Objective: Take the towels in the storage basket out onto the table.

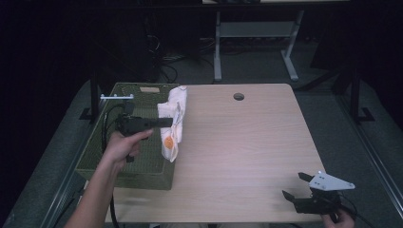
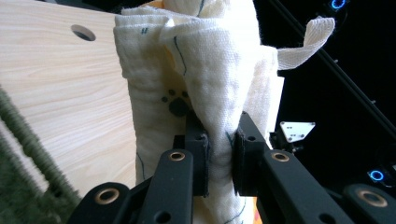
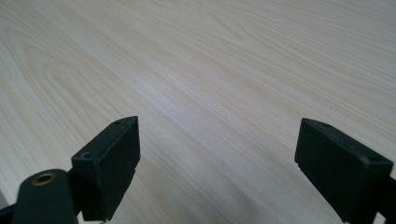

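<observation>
Left gripper [image 2: 219,158] clamped on a fold of cream woven cloth [image 2: 201,84], paw print and stitched lines visible; the cloth hangs bunched between green wicker basket [image 1: 142,171] and pale wood-grain table [image 1: 247,142]. Orange patch, possibly print. Right gripper [image 3: 217,163] jaws apart, empty, above the table.

Three cameras, one table

The high view looked forward and down over the whole wooden table [image 1: 247,142]. The left gripper view sat close behind its jaws, facing a cream cloth [image 2: 205,93], with the table beyond. The right gripper view looked low across bare tabletop.
</observation>
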The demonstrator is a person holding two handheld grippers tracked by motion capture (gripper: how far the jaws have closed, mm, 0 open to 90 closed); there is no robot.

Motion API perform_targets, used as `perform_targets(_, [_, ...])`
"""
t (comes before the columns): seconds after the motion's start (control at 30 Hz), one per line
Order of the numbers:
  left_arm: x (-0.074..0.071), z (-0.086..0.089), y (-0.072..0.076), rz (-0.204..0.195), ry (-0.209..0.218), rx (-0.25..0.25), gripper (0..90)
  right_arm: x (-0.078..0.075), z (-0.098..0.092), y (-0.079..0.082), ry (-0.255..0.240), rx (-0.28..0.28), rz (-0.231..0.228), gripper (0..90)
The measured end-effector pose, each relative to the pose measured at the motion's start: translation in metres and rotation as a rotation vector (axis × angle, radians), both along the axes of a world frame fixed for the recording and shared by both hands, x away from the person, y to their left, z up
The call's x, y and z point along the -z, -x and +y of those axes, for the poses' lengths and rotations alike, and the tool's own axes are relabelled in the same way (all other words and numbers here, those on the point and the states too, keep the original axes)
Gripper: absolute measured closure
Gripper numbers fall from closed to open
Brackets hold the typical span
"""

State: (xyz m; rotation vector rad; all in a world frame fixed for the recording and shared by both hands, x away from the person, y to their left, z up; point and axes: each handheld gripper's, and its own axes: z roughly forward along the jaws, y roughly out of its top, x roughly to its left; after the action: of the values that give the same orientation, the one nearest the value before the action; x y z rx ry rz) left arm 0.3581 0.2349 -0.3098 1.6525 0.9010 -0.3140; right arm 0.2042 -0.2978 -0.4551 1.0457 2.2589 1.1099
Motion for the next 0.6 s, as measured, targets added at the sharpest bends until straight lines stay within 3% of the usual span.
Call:
perform_targets(0.2, [-0.002, -0.011, 0.001, -0.011, -0.008, 0.020, 79.5, 0.000, 0.000, 0.001, 0.000, 0.001, -0.001, 13.9])
perform_targets(0.6, [0.001, -0.032, -0.002, 0.005, -0.012, 0.058, 79.5, -0.001, -0.002, 0.002, -0.013, 0.013, -0.002, 13.9])
